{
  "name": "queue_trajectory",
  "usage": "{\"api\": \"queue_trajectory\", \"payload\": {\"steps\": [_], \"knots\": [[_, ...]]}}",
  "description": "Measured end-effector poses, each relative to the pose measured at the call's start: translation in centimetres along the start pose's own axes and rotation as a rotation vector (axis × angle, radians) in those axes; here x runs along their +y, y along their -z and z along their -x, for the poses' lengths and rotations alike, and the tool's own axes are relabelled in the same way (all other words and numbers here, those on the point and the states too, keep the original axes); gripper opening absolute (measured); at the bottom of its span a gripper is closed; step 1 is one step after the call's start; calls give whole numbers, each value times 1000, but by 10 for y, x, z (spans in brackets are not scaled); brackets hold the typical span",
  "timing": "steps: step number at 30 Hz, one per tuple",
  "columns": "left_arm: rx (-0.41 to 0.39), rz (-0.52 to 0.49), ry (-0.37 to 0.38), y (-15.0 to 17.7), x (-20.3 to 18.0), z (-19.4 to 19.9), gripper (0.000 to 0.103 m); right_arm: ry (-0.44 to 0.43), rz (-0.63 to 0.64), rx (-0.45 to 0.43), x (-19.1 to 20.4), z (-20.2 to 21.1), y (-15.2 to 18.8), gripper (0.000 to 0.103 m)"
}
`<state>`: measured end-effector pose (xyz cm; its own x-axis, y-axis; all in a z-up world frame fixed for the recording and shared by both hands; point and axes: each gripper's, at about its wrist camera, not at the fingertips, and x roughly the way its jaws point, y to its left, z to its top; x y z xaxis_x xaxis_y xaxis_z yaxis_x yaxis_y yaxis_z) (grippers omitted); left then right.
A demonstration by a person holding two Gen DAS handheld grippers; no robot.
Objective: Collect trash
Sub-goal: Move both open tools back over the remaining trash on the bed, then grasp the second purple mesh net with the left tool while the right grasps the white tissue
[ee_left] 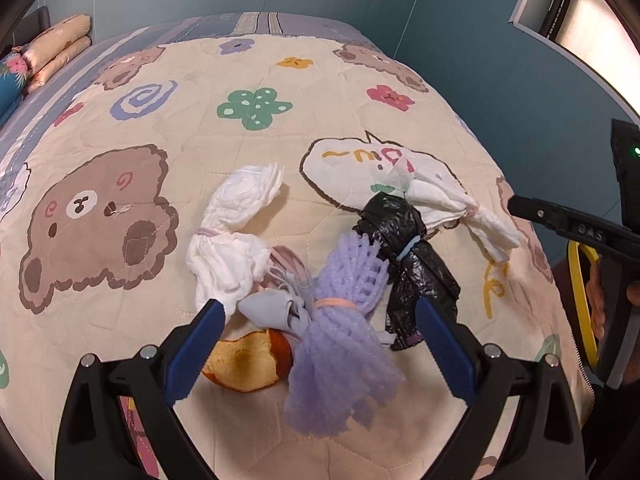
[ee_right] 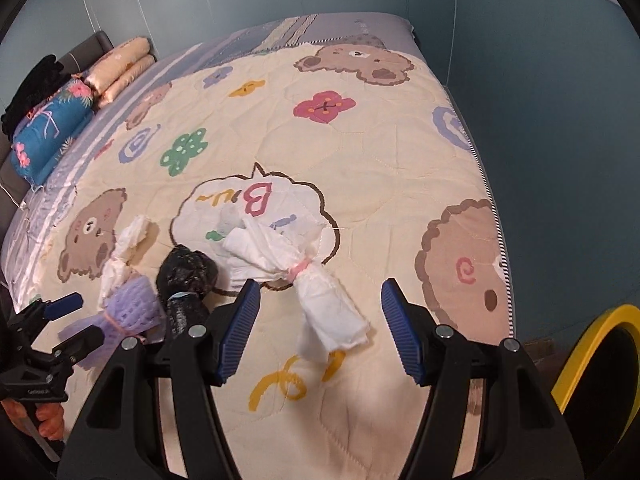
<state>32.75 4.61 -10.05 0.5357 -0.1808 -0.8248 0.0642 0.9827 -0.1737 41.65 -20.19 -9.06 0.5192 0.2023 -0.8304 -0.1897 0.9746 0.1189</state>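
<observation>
Right gripper [ee_right: 316, 320] hangs spread over the quilt [ee_right: 380, 184], the white tissue bundle [ee_right: 320, 292] lying between its jaws untouched, long axis running away up-left (left gripper [ee_left: 320, 340], also spread, hovers above the purple netting [ee_left: 340, 344]).

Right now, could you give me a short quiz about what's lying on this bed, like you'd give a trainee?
1. True or false: the apple core lies beside the purple foam net.
2. Which item sits between the right gripper fingers? A) black bag bundle B) white tissue bundle tied with pink C) a bottle
3. What colour band ties the black bag bundle?

Key
1. True: the two touch, on the quilt in front of the left gripper.
2. B: the white tissue bundle lies there, with the jaws open around it.
3. Light blue.
</observation>
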Motion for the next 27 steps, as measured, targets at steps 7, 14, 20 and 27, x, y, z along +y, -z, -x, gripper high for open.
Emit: {"api": "queue_trajectory", "payload": {"steps": [7, 14, 20, 27], "knots": [[15, -26, 21, 9, -1, -7, 92, 44, 61, 27, 5, -33, -8, 60], [39, -22, 40, 15, -1, -17, 78, 66, 165, 54, 13, -53, -2, 60], [55, -23, 48, 19, -2, -25, 60, 93, 210, 70, 19, -62, 4, 58], [67, -7, 34, 20, 4, -28, 31, 76, 247, 71, 29, -60, 6, 49]]}}
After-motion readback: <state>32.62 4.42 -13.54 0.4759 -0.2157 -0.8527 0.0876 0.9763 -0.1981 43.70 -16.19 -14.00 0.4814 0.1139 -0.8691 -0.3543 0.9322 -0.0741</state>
